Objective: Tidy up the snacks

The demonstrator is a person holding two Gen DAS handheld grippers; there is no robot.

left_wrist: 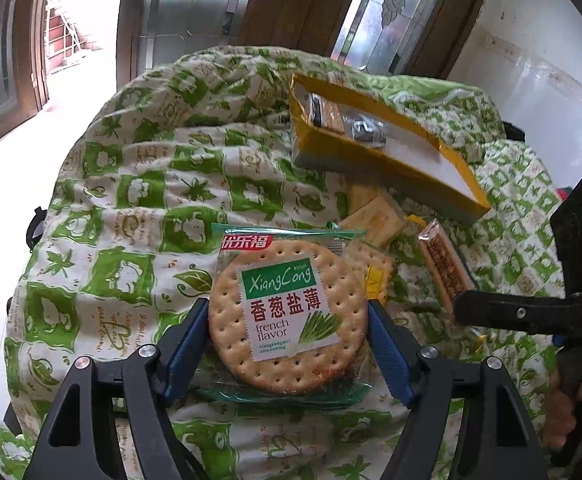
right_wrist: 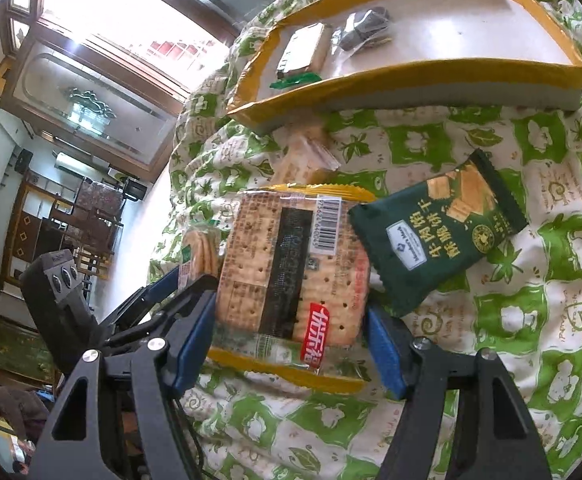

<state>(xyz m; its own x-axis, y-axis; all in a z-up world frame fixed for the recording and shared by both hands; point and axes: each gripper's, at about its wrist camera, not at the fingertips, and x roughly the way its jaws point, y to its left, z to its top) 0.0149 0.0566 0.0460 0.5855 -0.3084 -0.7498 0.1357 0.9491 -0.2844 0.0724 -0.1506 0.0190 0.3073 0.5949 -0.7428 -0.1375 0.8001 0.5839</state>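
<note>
This is looking like a room in somebody's home. A soft cloth [left_wrist: 139, 184] with green leaves and white squares is covering the place where the snacks are lying, and it is bunching up like a blanket. Behind it, wooden doors [left_wrist: 291, 4] with patterned glass are standing, and bright daylight is coming in through a window [right_wrist: 131, 28] with a wooden frame. Wooden chairs [right_wrist: 91, 208] are sitting farther back in the room. A white tiled wall [left_wrist: 531, 60] is shining on one side. A person [right_wrist: 7, 412] is sitting low in the corner.
</note>
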